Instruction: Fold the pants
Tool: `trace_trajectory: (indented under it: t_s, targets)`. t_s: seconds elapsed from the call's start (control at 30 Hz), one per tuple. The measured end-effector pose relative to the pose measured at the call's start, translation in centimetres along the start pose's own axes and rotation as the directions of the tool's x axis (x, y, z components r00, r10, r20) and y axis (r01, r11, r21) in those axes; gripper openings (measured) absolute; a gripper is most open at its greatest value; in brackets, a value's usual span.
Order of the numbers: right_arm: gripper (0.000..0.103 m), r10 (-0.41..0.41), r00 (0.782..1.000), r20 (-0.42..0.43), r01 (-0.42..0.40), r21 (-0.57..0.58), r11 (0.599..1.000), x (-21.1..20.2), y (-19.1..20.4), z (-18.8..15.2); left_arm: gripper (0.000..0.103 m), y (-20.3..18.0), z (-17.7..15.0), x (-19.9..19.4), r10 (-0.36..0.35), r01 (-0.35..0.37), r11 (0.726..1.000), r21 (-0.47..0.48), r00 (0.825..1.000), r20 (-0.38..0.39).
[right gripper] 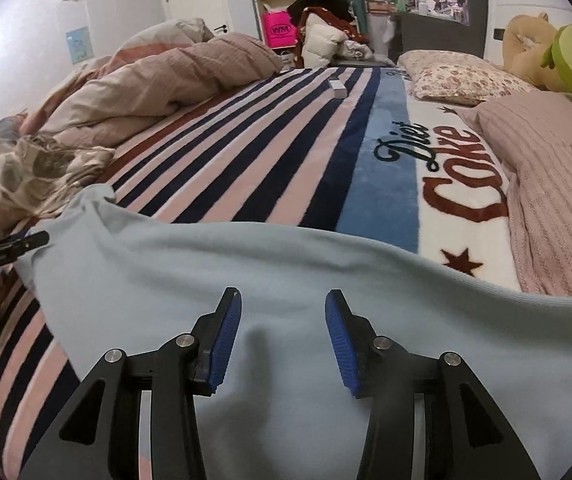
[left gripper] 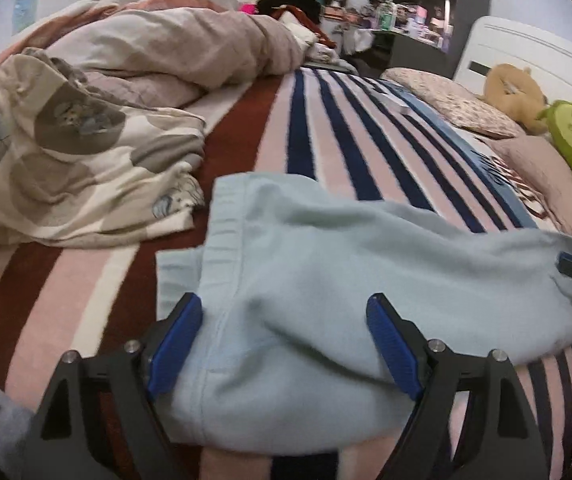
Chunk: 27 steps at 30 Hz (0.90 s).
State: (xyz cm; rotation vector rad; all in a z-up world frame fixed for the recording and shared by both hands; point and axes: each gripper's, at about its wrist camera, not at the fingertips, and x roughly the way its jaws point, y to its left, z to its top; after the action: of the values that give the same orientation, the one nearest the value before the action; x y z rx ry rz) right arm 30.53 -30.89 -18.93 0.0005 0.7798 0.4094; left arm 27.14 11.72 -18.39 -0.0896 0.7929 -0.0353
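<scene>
1. On the striped blanket [right gripper: 270, 152], the pale blue pants [left gripper: 326, 280] are lying partly folded, the ribbed waistband [left gripper: 222, 232] showing on their left.
2. I am holding my left gripper [left gripper: 284, 344] spread wide over the cloth, pinching nothing.
3. I am holding my right gripper [right gripper: 282, 340] parted above the pants too, its pads [right gripper: 226, 340] gripping nothing.
</scene>
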Motion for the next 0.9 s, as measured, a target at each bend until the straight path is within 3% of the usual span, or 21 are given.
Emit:
trace_trajectory:
  t_s: [0.03,0.1,0.2,0.27,0.37,0.43,0.47,0.5,0.67,0.9]
  targets:
    - [0.039,0.003,1.000,-0.001,-0.003,-0.003,1.000,0.0,0.2,0.0,0.061,0.0,-0.3,-0.5,-0.016,0.016,1.000,0.002,1.000,0.001]
    - [0.039,0.011,1.000,-0.001,-0.011,-0.004,1.000,-0.1,0.3,-0.1,0.028,-0.1,-1.0,-1.2,-0.032,0.033,0.999,0.011,0.999,-0.023]
    - [0.039,0.021,1.000,0.000,-0.021,0.005,1.000,-0.2,0.3,-0.2,0.013,-0.5,-2.1,-1.8,-0.034,0.036,0.999,0.033,0.998,-0.053]
    - [0.039,0.022,1.000,0.001,-0.022,0.010,1.000,-0.3,0.3,-0.2,0.009,-0.6,-2.6,-2.3,-0.003,0.006,0.999,0.046,0.998,-0.055]
    - [0.039,0.025,1.000,-0.001,-0.025,0.015,1.000,-0.2,0.2,-0.3,0.010,-0.8,-3.0,-3.2,0.009,-0.005,0.998,0.070,0.999,-0.048]
    - [0.039,0.028,1.000,-0.001,-0.028,0.017,0.999,-0.2,0.2,-0.3,0.028,-0.9,-2.9,-3.2,0.004,0.000,0.996,0.088,0.999,-0.046]
    - [0.039,0.028,1.000,-0.002,-0.028,0.017,0.999,-0.2,0.2,-0.3,0.045,-0.9,-2.8,-3.1,0.000,0.005,0.995,0.097,0.999,-0.045]
    - [0.039,0.030,1.000,-0.003,-0.030,0.018,0.999,-0.1,0.2,-0.3,0.054,-1.0,-2.7,-3.0,0.002,0.002,0.994,0.105,0.999,-0.040]
    - [0.039,0.038,0.999,-0.010,-0.038,0.020,0.999,0.0,0.4,-0.5,0.061,-1.4,-1.5,-2.1,0.090,-0.086,0.986,0.145,0.996,-0.018]
    - [0.039,0.052,0.999,-0.012,-0.052,0.028,0.998,0.1,0.3,-0.5,0.060,0.0,-1.2,-0.6,0.090,-0.081,0.989,0.120,0.993,-0.072]
